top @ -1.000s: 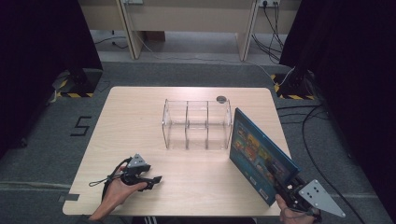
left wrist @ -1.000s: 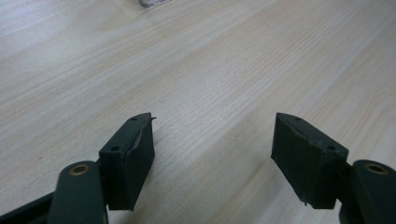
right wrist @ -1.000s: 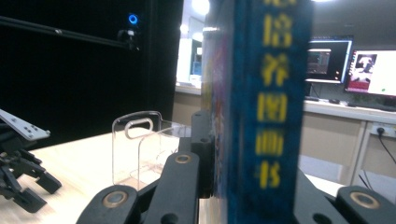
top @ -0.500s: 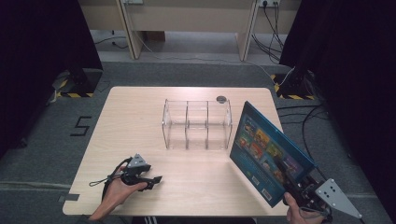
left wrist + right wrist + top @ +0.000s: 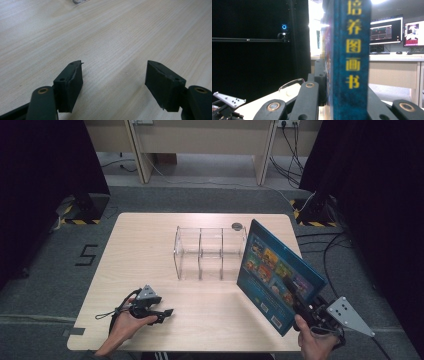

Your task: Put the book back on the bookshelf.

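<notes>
From the high view, the right tool (image 5: 294,296) is clamped on a big blue book (image 5: 277,275), held tilted over the worktop's (image 5: 150,245) right edge, just beside the clear divider rack (image 5: 210,251) but not touching it. There's lots of bare wood left of the rack. The left tool (image 5: 162,314) sits low near the front edge.

In the left gripper view, its jaws stand apart over bare wood.

In the right gripper view, the book's spine (image 5: 352,62) stands upright between the jaws.
</notes>
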